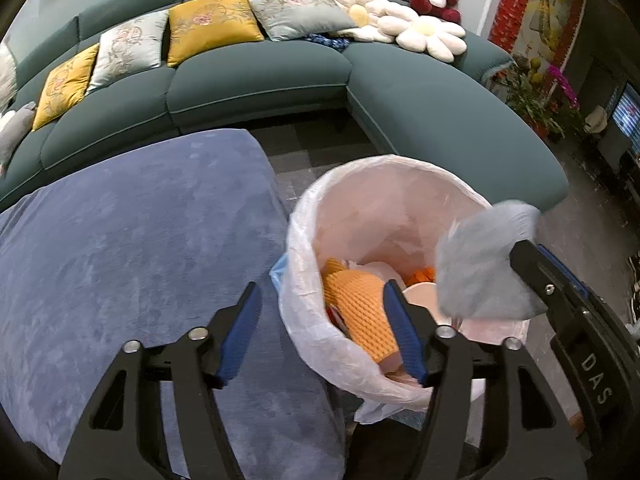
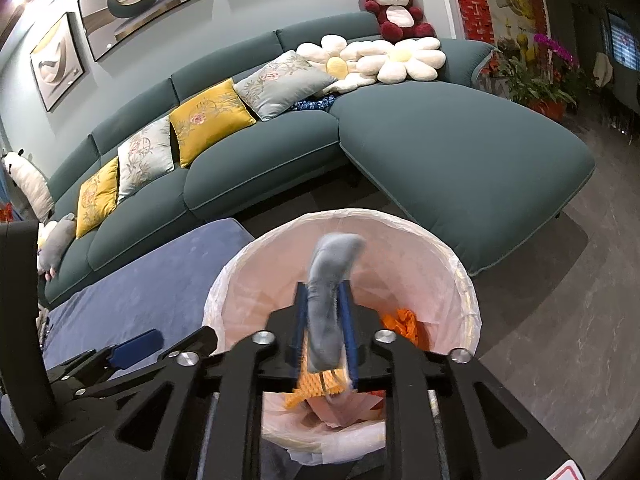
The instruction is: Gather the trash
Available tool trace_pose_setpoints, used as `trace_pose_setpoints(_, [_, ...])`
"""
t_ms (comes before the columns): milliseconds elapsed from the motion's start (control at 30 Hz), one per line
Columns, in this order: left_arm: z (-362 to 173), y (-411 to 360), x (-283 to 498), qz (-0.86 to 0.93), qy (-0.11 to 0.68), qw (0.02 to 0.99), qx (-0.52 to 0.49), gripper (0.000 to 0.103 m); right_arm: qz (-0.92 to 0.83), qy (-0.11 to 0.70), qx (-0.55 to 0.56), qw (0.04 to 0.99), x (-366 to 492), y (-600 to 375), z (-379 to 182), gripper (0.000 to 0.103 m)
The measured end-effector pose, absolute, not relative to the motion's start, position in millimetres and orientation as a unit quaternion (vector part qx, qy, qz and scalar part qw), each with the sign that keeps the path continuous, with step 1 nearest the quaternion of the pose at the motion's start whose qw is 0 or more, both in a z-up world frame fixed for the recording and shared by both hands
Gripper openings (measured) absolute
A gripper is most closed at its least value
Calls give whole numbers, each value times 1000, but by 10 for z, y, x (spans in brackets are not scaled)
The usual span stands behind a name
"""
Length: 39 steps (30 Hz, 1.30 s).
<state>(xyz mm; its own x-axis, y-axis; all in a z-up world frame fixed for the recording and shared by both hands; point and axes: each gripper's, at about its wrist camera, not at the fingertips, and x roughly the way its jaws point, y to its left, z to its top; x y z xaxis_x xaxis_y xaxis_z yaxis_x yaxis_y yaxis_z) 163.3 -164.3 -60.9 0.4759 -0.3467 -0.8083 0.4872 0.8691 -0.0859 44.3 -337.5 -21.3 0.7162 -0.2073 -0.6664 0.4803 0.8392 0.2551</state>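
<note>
A bin with a white liner stands on the floor beside a table under a blue cloth. Inside lie an orange knitted piece, crumpled orange scrap and pale paper. My right gripper hangs over the bin's mouth with a soft grey-blue cloth between its blue pads; the cloth looks blurred and touches both pads. My left gripper is open and empty, one finger over the blue cloth and the other over the bin's near rim.
The blue-covered table fills the left. A long teal sofa with cushions, flower pillows and a red plush bear curves behind the bin. Potted plants stand at the far right on grey floor.
</note>
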Motion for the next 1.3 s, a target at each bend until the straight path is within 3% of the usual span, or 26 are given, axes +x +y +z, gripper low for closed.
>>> trace_pose_setpoints(667, [-425, -1239, 1469, -215, 440, 869, 76, 69, -179, 328, 158, 914, 226, -3018, 32, 45])
trace_pose_setpoints(800, [-394, -1189, 1396, -211, 434, 872, 80, 74, -179, 329, 153, 914, 132, -2966, 62, 50])
trace_pose_setpoints(1067, [-382, -1090, 1265, -207, 433, 873, 90, 77, -191, 335, 133, 913, -111, -2907, 67, 67])
trace_pose_setpoints(1300, [-407, -996, 1115, -194, 426, 877, 109, 86, -199, 341, 121, 911, -246, -2796, -20, 81])
